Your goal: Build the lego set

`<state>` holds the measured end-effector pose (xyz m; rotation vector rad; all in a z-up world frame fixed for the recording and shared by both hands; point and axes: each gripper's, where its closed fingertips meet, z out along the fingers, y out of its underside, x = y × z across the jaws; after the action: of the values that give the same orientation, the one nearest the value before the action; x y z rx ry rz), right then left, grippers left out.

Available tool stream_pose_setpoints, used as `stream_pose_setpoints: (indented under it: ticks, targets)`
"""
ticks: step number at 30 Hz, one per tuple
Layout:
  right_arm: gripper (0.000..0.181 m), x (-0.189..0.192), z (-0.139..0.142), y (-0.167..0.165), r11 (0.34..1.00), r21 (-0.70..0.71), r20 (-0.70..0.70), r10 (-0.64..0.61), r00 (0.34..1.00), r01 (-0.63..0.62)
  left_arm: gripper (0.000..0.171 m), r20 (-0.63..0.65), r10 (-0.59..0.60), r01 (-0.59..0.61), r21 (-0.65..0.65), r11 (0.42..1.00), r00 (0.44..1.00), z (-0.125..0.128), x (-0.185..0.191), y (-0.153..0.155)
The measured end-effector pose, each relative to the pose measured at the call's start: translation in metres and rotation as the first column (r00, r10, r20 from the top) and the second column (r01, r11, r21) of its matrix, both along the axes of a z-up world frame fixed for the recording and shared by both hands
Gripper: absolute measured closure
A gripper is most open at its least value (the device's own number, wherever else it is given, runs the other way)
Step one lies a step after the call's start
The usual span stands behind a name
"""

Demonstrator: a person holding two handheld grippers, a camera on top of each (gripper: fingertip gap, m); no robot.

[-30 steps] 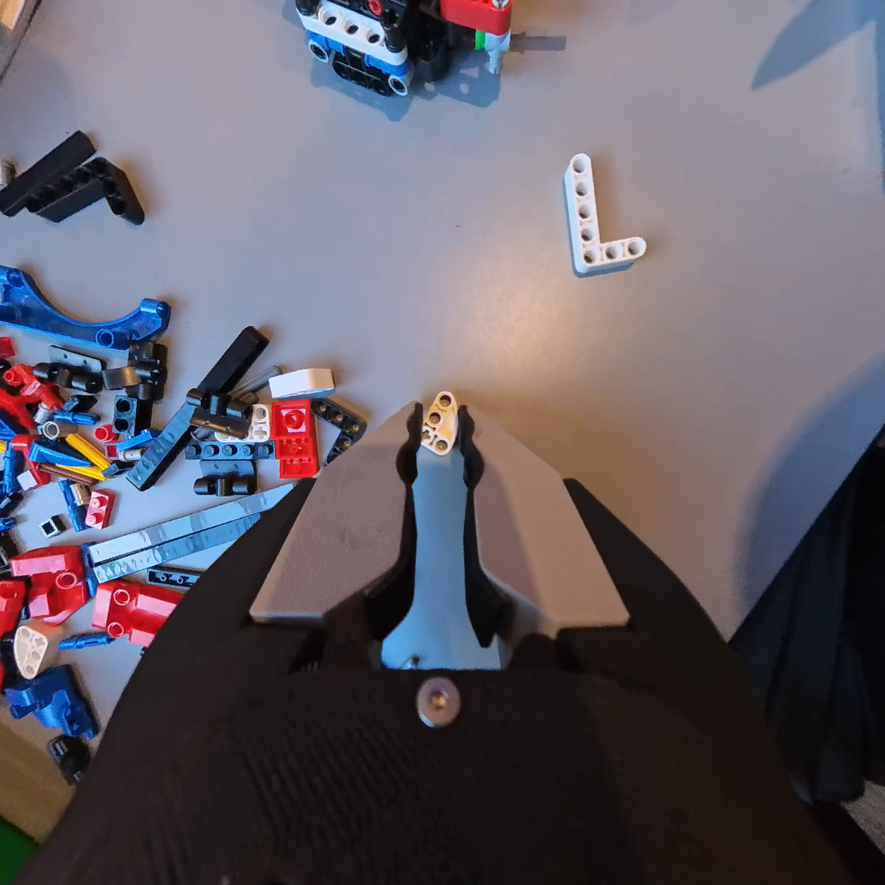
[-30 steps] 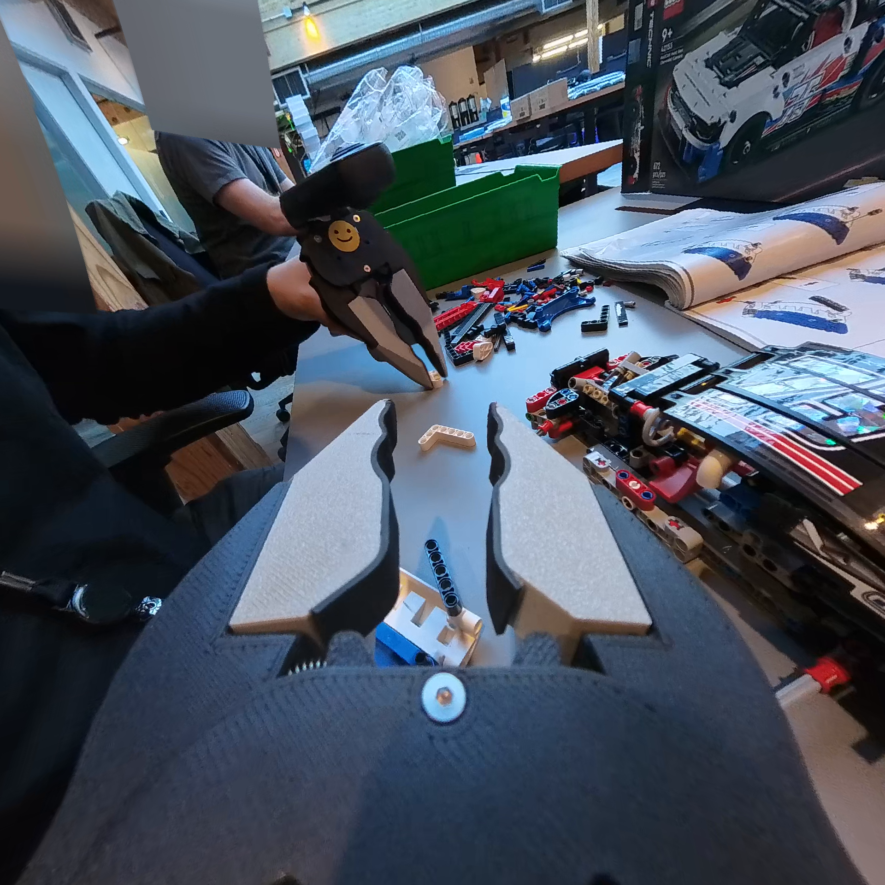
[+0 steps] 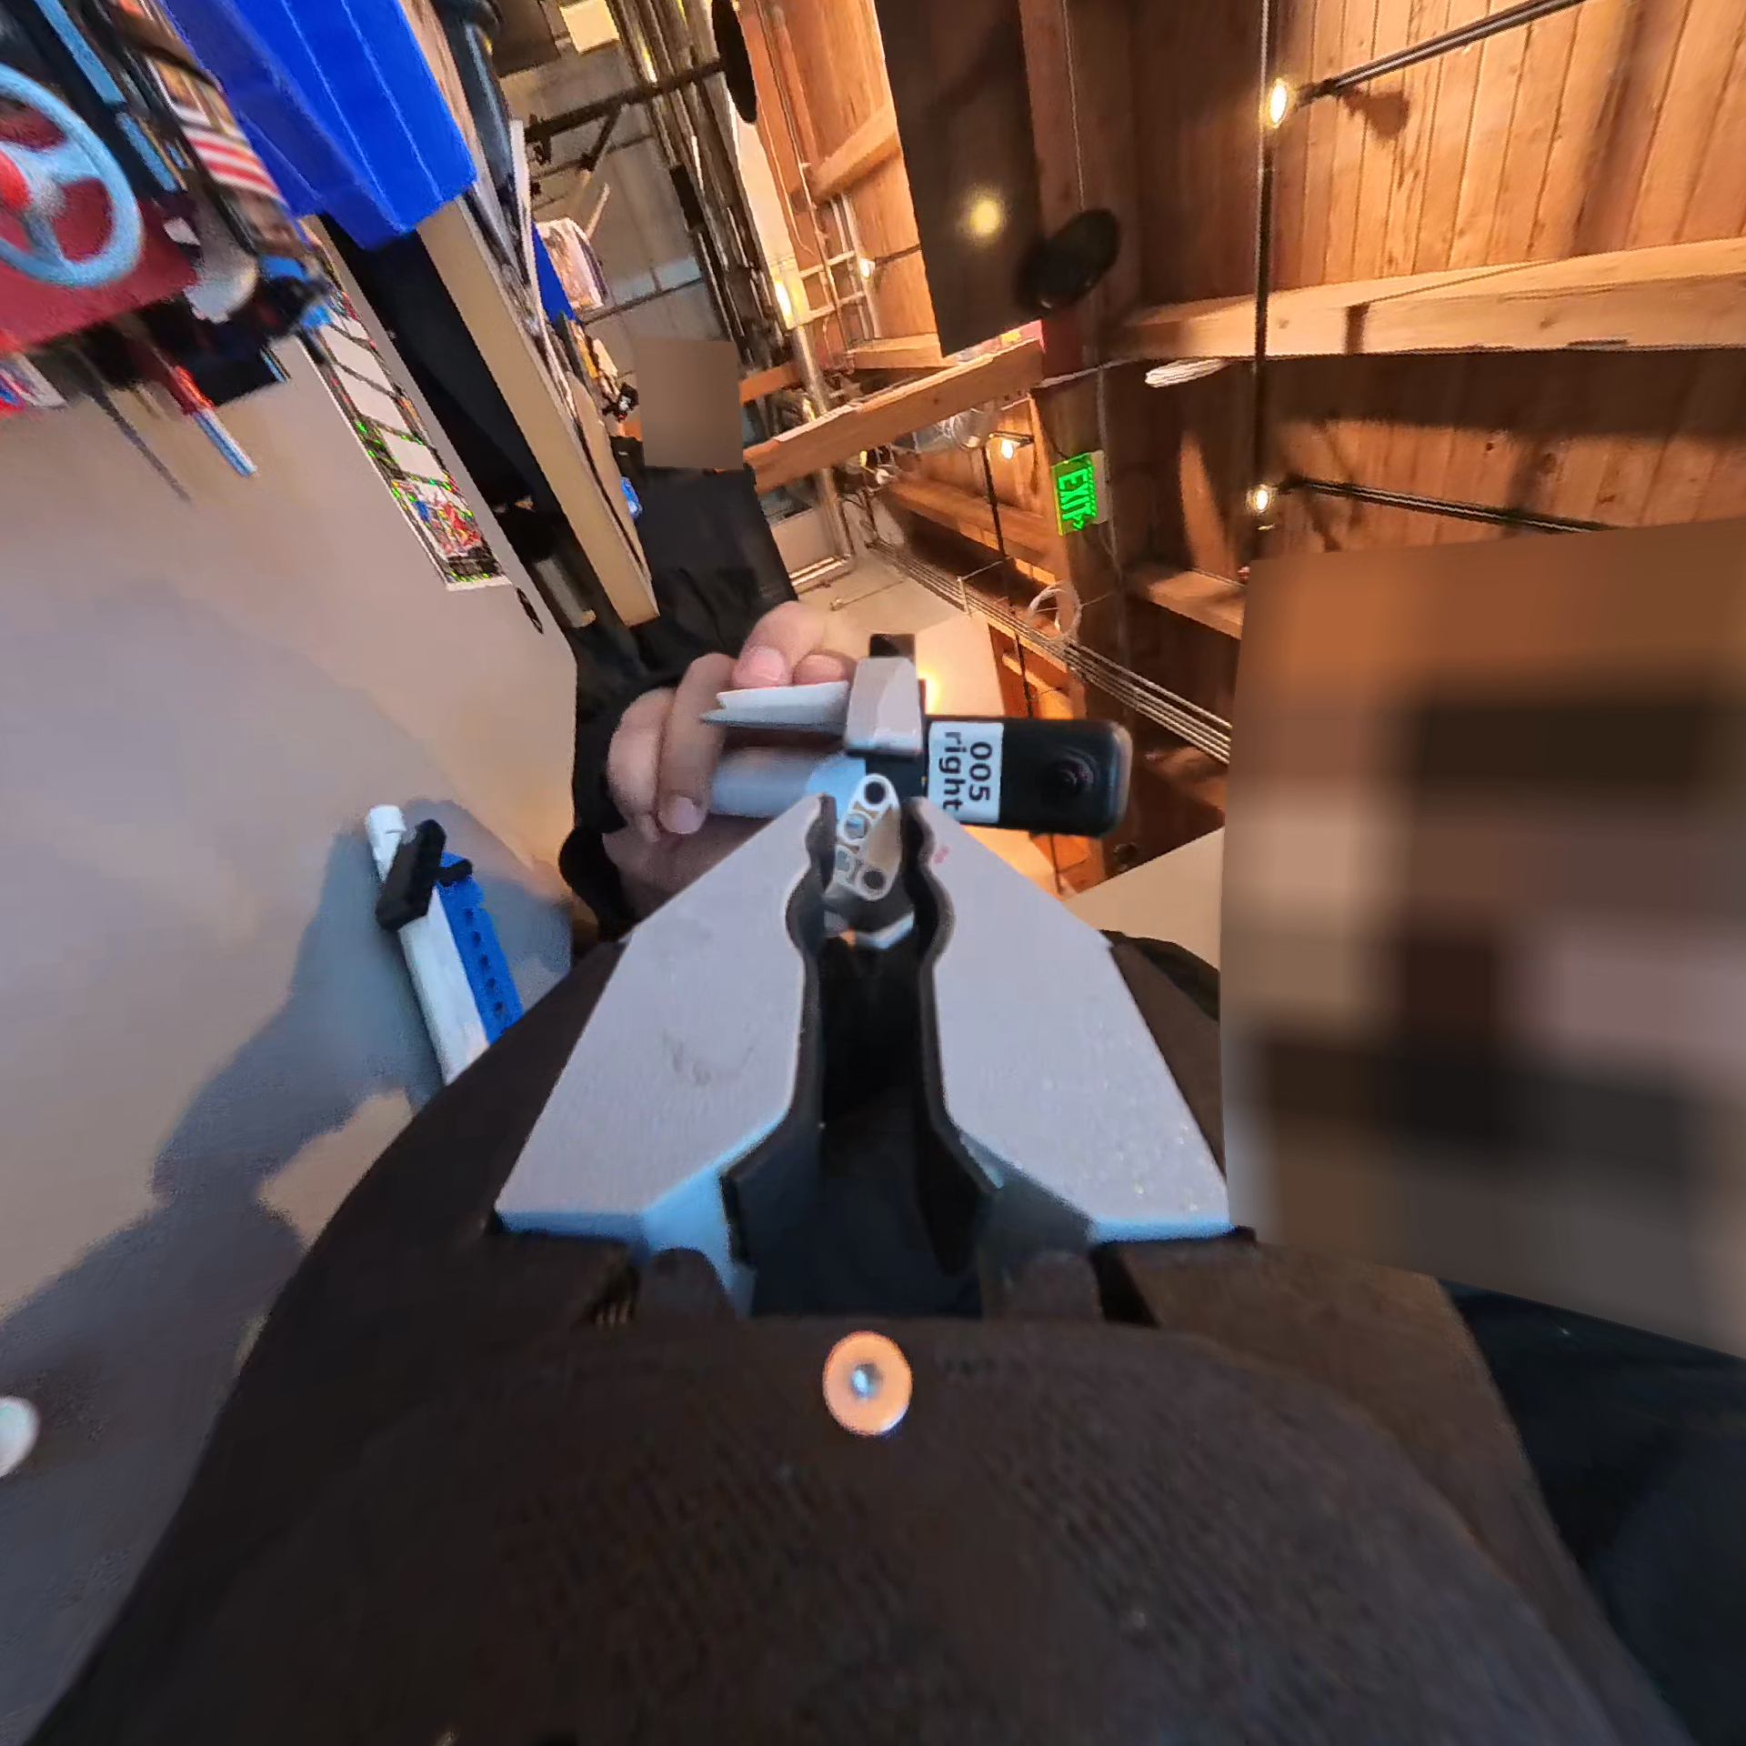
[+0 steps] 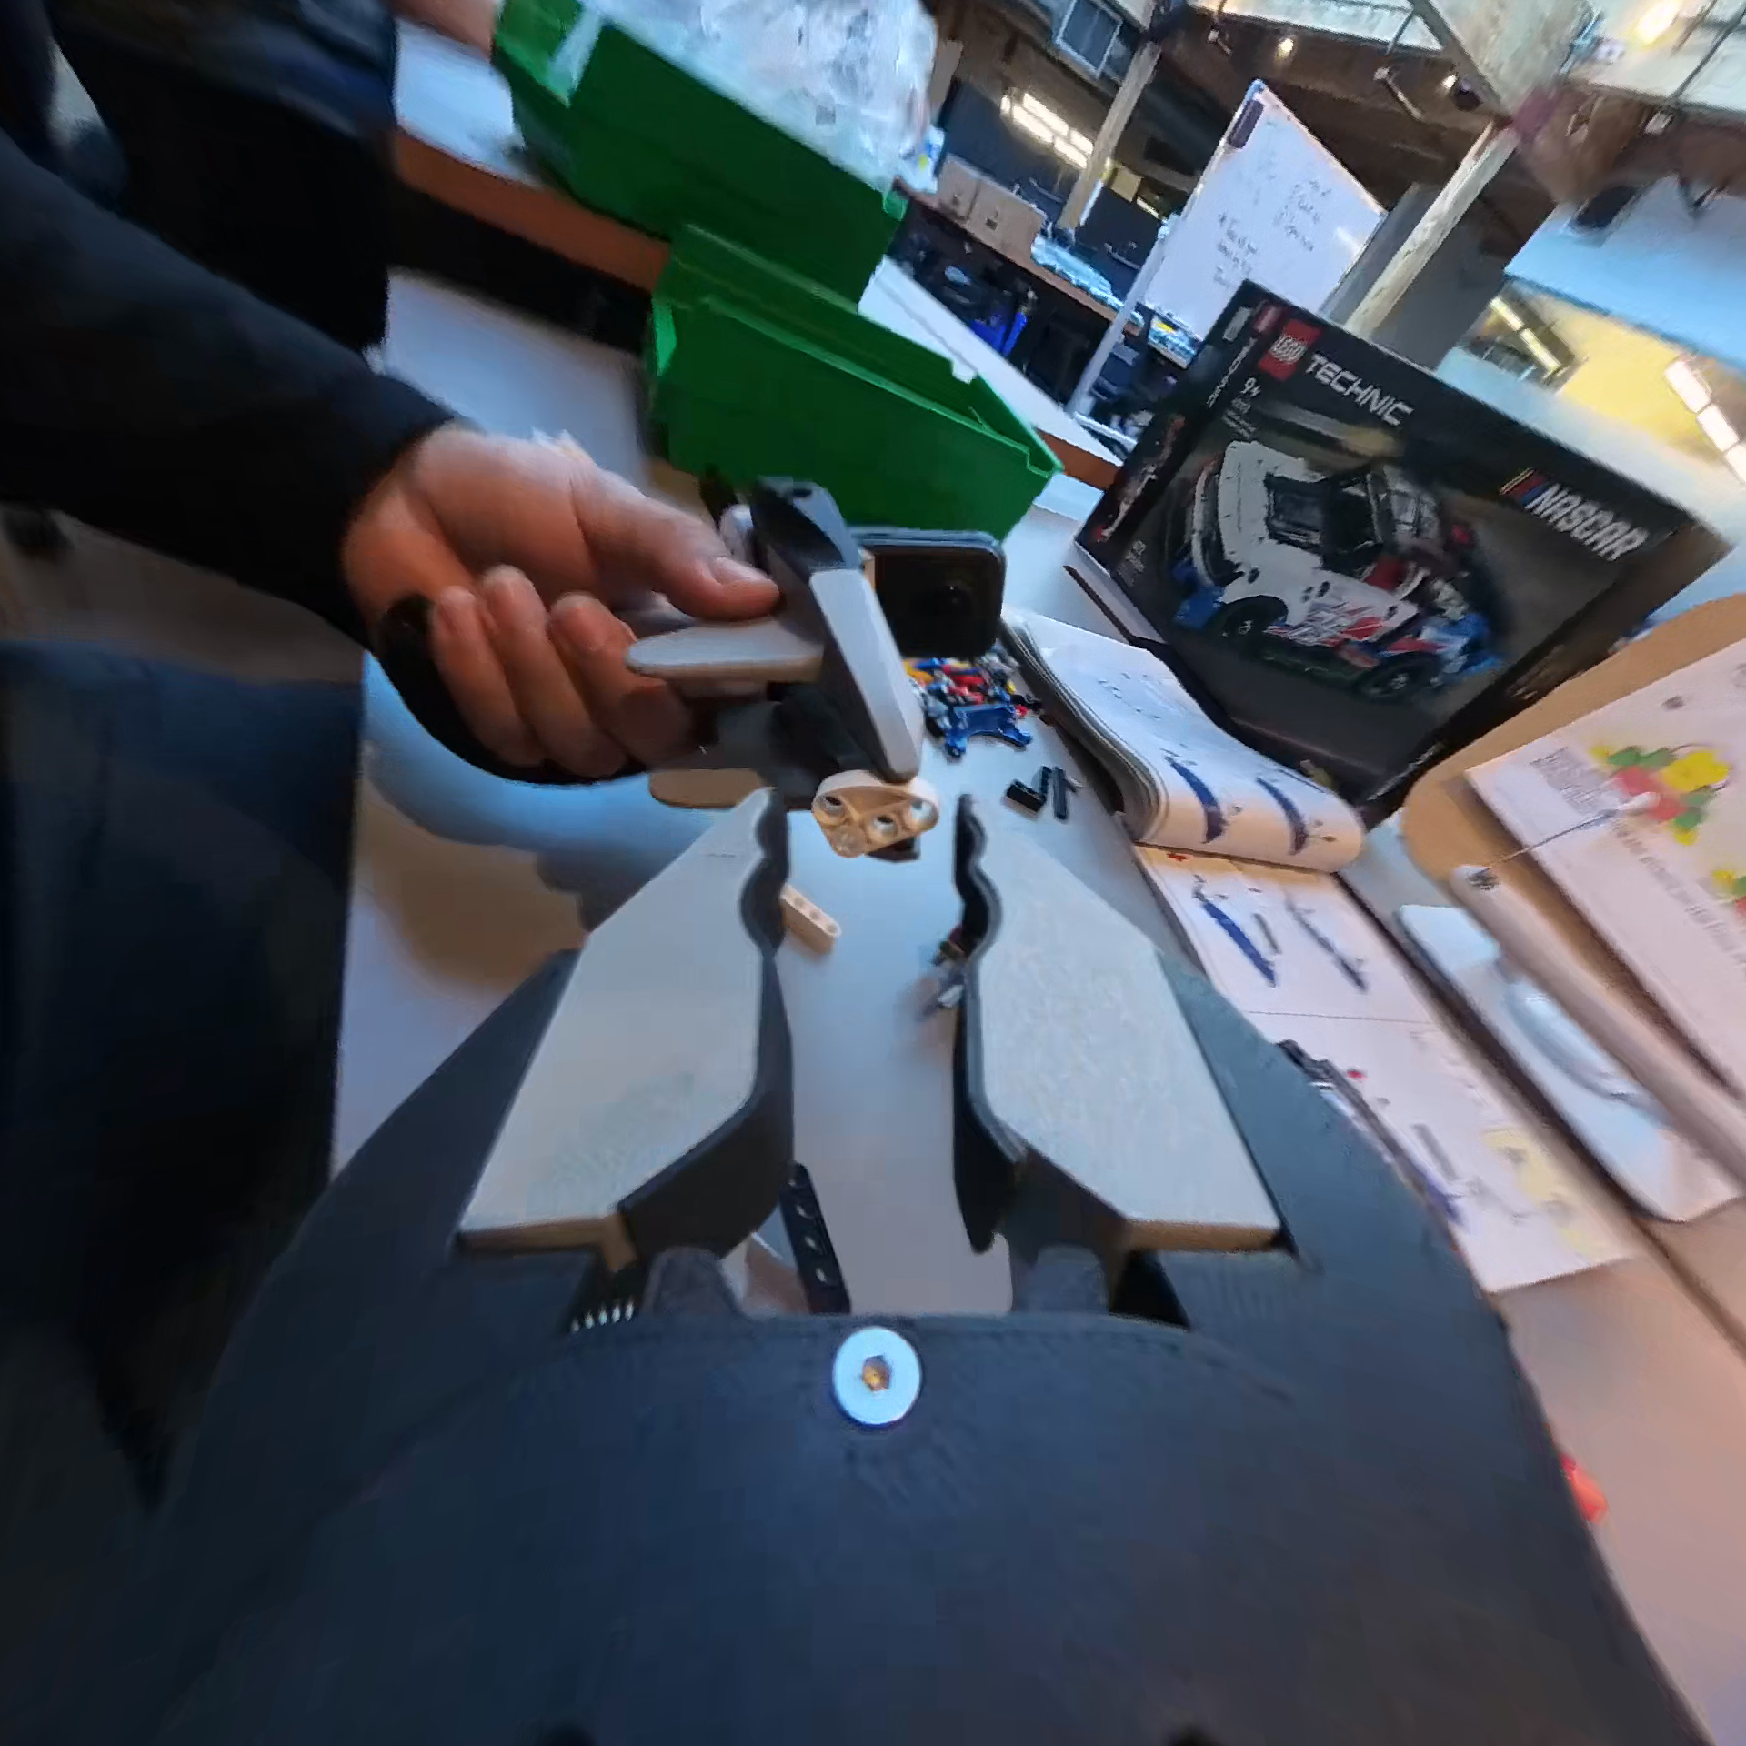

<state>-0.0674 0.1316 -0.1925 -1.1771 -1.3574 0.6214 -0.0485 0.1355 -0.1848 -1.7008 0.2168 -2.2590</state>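
We've L tongs clamped on white part; R tongs, apart, at its 12 o'clock. Thin grip; handover bump could drop it.

Glossy plastic white piece; matt grey fingers.

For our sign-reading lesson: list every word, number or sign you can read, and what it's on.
I don't copy writing; here is where it stands.
Box: print, legible.
Green sign: one word, legible.
Camera label: legible.
Whiteboard: too blurred.
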Motion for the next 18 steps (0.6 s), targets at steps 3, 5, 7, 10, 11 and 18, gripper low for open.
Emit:
stream_pose_setpoints:
  ticks: [3,5,7,10,11,18]
  targets:
    - [0.158,0.000,-0.006,0.001,0.996,0.087,0.040,-0.038,0.998,0.034,0.160,0.011,-0.004,0.004,-0.022,1.000,1.000,-0.002,0.002,-0.003]
    - [0.158,-0.001,-0.006,-0.001,0.993,0.110,0.049,-0.043,0.998,0.037,0.160,0.025,-0.012,0.013,-0.032,0.999,1.000,-0.002,0.002,-0.006]
    - [0.158,-0.002,-0.008,-0.001,0.992,0.117,0.068,-0.045,0.997,0.037,0.160,0.017,-0.017,0.018,-0.038,0.999,1.000,-0.004,0.000,-0.006]
    - [0.158,-0.004,-0.018,0.002,0.994,0.099,0.114,-0.051,0.992,0.040,0.160,-0.081,0.043,-0.041,0.026,0.999,0.996,-0.013,-0.004,-0.002]
    - [0.158,-0.005,-0.021,0.004,0.995,0.089,0.129,-0.047,0.991,0.035,0.160,-0.129,0.067,-0.060,0.059,0.996,0.989,-0.017,-0.007,0.000]
    - [0.157,-0.005,-0.058,0.030,0.992,-0.107,0.391,-0.013,0.920,0.060,0.139,-0.477,0.363,-0.205,0.351,0.914,0.801,-0.045,-0.067,0.021]
